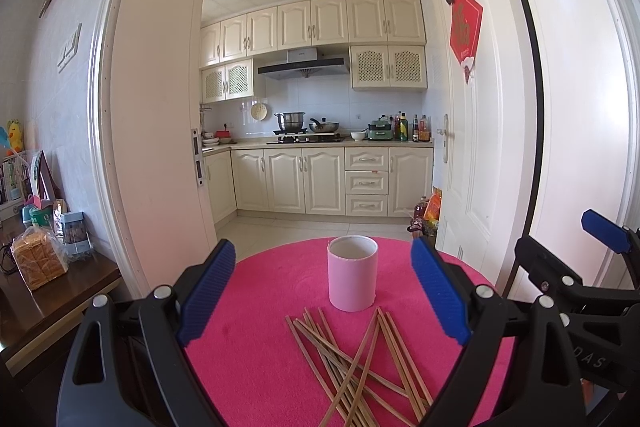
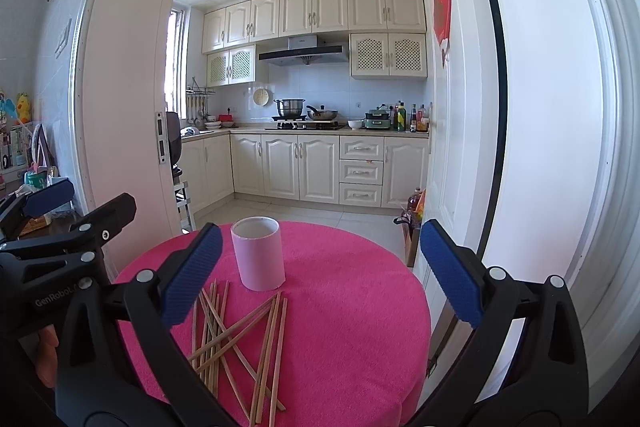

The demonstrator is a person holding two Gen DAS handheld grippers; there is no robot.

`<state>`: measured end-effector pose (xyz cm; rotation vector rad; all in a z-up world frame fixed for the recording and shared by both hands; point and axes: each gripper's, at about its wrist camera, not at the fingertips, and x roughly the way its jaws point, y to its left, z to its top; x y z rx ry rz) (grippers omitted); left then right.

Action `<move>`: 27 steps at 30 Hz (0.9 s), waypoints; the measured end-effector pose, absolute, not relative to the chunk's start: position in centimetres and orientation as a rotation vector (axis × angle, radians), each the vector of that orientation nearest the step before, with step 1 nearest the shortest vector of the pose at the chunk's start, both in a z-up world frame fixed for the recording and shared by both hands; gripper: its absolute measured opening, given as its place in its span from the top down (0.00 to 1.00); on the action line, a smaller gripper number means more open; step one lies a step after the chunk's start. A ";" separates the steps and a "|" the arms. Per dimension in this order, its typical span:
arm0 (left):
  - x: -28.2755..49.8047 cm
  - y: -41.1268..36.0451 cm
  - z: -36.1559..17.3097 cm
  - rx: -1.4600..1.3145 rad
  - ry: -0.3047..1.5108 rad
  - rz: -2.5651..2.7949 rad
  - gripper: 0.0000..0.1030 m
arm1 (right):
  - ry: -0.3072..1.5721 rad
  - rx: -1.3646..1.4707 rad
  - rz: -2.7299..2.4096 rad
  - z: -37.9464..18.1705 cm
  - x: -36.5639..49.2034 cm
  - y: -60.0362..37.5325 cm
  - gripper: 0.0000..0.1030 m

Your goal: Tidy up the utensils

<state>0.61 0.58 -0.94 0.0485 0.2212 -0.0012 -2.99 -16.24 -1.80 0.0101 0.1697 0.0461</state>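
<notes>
Several wooden chopsticks (image 1: 360, 363) lie crossed in a loose pile on a round table with a pink cloth (image 1: 256, 307). A pale pink cylindrical holder (image 1: 353, 273) stands upright and empty just behind the pile. My left gripper (image 1: 322, 291) is open and empty, held above the near side of the table. In the right wrist view the chopsticks (image 2: 236, 339) lie low left of centre and the holder (image 2: 259, 253) stands behind them. My right gripper (image 2: 320, 275) is open and empty, to the right of the left one.
A dark wooden side table (image 1: 48, 303) stands at the left with a bagged loaf of bread (image 1: 38, 261) and jars. A white door (image 1: 472, 147) stands open at the right, with bottles (image 1: 426, 215) on the floor beside it. The kitchen lies beyond.
</notes>
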 end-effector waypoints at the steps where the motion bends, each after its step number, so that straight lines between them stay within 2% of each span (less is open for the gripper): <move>1: 0.6 0.6 -0.9 0.049 0.222 -0.001 0.15 | 0.171 0.010 0.046 -1.8 -3.0 -16.2 0.06; 27: 4.8 0.4 -2.6 0.068 0.324 0.017 0.15 | 0.284 0.026 0.070 -3.2 1.1 -15.5 0.06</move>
